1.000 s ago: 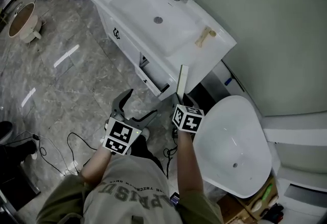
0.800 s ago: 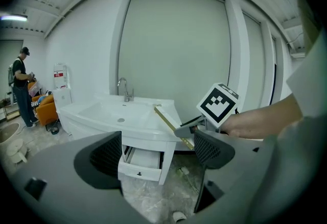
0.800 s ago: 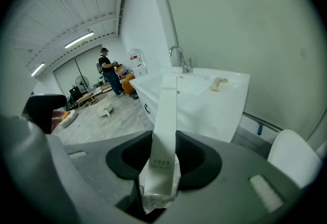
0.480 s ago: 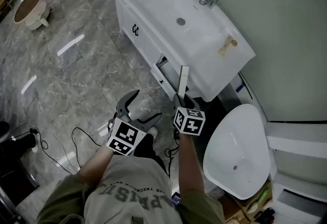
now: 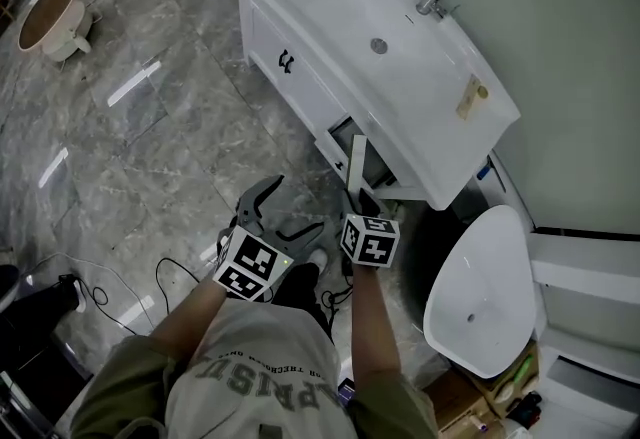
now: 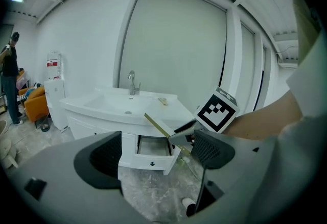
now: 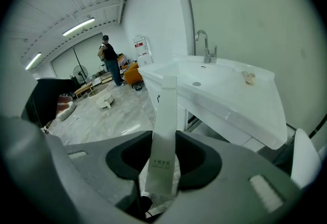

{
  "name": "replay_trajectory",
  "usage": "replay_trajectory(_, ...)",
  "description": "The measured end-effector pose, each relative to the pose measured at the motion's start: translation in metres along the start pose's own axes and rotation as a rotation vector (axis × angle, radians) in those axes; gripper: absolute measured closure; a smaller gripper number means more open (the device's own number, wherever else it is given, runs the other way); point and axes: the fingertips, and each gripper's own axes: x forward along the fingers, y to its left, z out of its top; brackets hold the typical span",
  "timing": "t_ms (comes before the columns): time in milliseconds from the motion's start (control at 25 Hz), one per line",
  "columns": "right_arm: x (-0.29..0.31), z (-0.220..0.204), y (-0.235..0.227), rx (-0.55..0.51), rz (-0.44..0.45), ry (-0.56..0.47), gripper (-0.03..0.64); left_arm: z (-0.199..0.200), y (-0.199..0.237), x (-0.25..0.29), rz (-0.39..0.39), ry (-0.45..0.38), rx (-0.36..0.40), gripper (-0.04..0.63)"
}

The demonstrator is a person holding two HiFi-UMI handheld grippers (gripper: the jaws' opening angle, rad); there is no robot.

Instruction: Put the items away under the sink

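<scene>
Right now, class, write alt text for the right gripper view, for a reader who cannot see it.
The right gripper is shut on a slim white box held upright. Beyond it stands a white sink cabinet with a chrome tap against a pale wall; far off at the left, a person stands on the grey marbled floor.

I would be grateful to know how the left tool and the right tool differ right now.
The left tool's jaws stand wide apart; the right tool's jaws are closed on a slim white box. The left tool carries nothing, while the right tool holds that box upright. Both are held out in front of the vanity.
</scene>
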Motion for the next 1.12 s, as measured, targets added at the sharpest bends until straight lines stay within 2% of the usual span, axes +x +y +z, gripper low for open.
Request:
replay_trajectory(240,0.026,-0.015,0.006,-0.032,-0.030,0.066,0.472,-0.013,0.030,0.002,-0.039,0.018,0.004,0.172)
replay_trajectory(440,0.050,-0.038,-0.007,0.017,-0.055,0.124,0.472,-0.021,0.041,0.016,-0.066,0.023,-0.009,0.172)
replay_trajectory(840,0.124,-0.073,-0.059,0.117,-0.108,0.218,0.472,-0.031,0.051,0.064,-0.095,0.029,-0.024,0.172)
replay_trajectory(1120,0.179,-0.088,-0.101,0.068,-0.152,0.249,0.472,-0.050,0.061,0.106,-0.097,0.034,-0.044,0.172)
